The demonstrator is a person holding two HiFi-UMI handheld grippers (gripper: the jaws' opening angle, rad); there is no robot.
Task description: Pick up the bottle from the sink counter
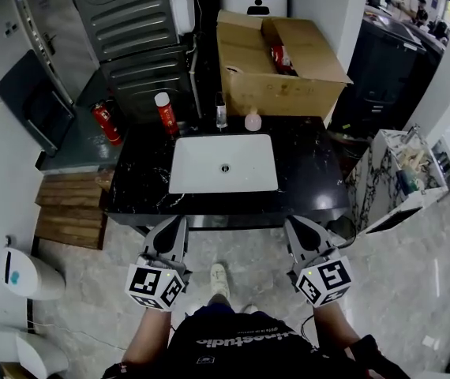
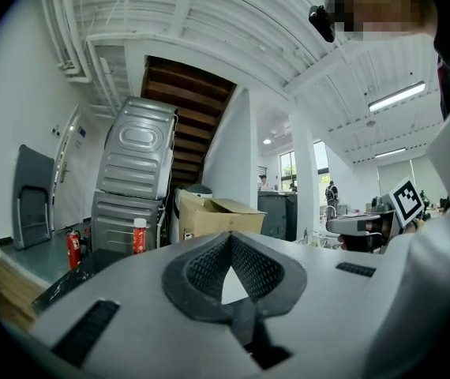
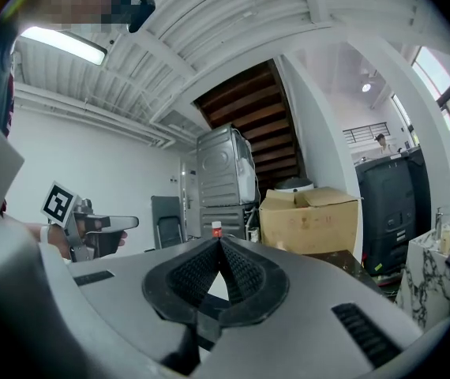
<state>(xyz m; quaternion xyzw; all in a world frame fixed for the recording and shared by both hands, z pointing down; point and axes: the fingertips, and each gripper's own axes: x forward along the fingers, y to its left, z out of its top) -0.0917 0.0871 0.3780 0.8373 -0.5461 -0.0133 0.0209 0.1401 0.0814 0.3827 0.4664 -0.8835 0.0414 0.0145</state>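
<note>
A person's left grey two-jaw gripper (image 1: 178,226) and right grey two-jaw gripper (image 1: 294,226) hang just short of the black stone sink counter (image 1: 304,172), each claw pressed together on nothing. Past the white rectangular basin (image 1: 223,164), the white-capped red plastic bottle (image 1: 166,114) stands upright at the counter's back left. An open brown cardboard box (image 1: 280,77) sits behind the counter.
</note>
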